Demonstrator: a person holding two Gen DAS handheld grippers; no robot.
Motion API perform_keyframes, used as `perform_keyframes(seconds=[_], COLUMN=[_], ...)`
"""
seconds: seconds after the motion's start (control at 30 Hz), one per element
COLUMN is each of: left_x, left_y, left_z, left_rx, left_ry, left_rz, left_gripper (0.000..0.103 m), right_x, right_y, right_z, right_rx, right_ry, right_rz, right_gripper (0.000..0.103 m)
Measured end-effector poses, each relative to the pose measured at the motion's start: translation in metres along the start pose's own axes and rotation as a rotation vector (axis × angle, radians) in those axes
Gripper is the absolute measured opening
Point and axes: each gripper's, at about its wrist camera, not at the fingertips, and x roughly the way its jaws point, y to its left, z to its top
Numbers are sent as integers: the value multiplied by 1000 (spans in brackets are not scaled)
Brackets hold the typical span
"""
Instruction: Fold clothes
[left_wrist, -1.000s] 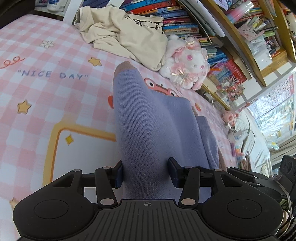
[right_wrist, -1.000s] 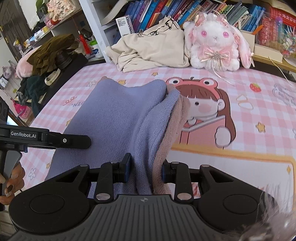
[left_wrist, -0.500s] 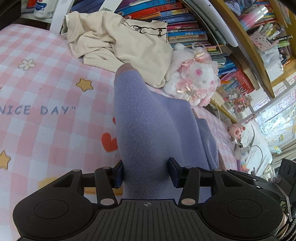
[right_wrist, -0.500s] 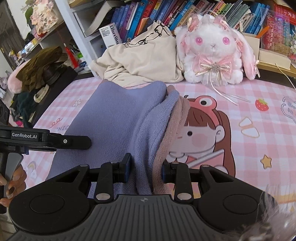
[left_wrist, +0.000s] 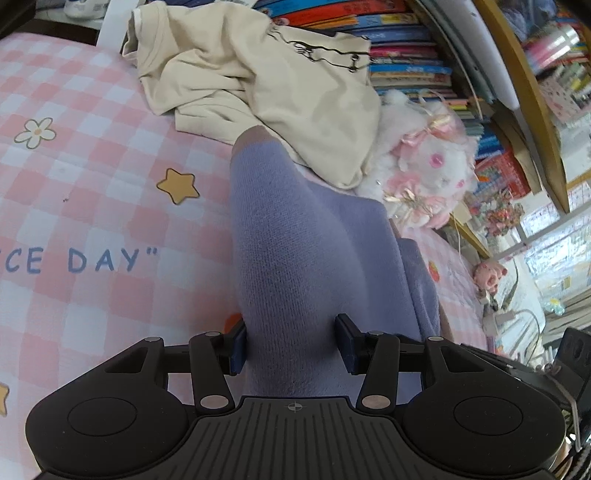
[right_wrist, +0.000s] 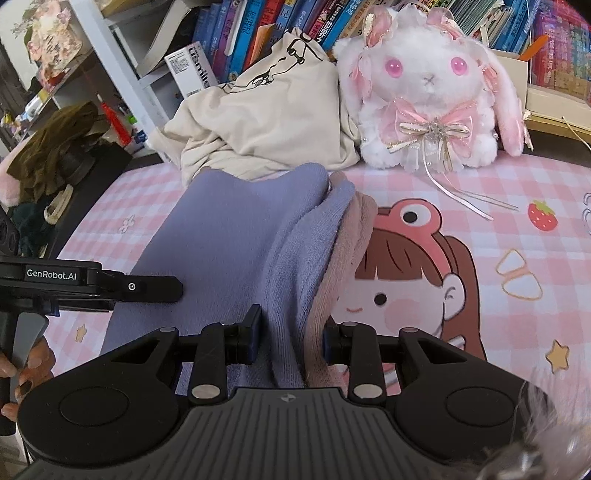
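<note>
A lavender knit garment (left_wrist: 295, 251) with a dusty-pink trim lies bunched over the pink checked cloth (left_wrist: 92, 184). My left gripper (left_wrist: 291, 343) is shut on one thick fold of it. My right gripper (right_wrist: 290, 334) is shut on another fold of the garment (right_wrist: 236, 240), where lavender layers meet the pink trim (right_wrist: 351, 236). The left gripper's body (right_wrist: 88, 284) shows at the left of the right wrist view, beside the garment's left edge. The cloth hangs stretched between both grippers toward the far side.
A crumpled beige garment (left_wrist: 258, 81) lies at the far edge, also seen in the right wrist view (right_wrist: 266, 122). A white and pink plush rabbit (right_wrist: 428, 92) sits next to it. Bookshelves (right_wrist: 295, 22) stand behind. Dark clothes (right_wrist: 55, 147) pile at the left.
Both grippers have carried the lavender garment forward, toward the beige garment and the plush rabbit. Their grip has not changed.
</note>
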Motion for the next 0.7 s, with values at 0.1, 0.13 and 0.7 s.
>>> perform_keyframes(seconds=[0.1, 0.13, 0.7], left_x=[4, 5, 16], left_y=[5, 5, 16], left_z=[10, 13, 38], left_rx=[-6, -3, -18], left_ry=[4, 4, -38], left_rz=[3, 6, 39], left_gripper=[47, 47, 57], right_x=[8, 11, 35], right_y=[0, 0, -22], right_z=[7, 10, 18], right_rx=[18, 26, 248], right_ry=[-3, -4, -5], right_rz=[-3, -5, 27], right_gripper=[29, 29, 47])
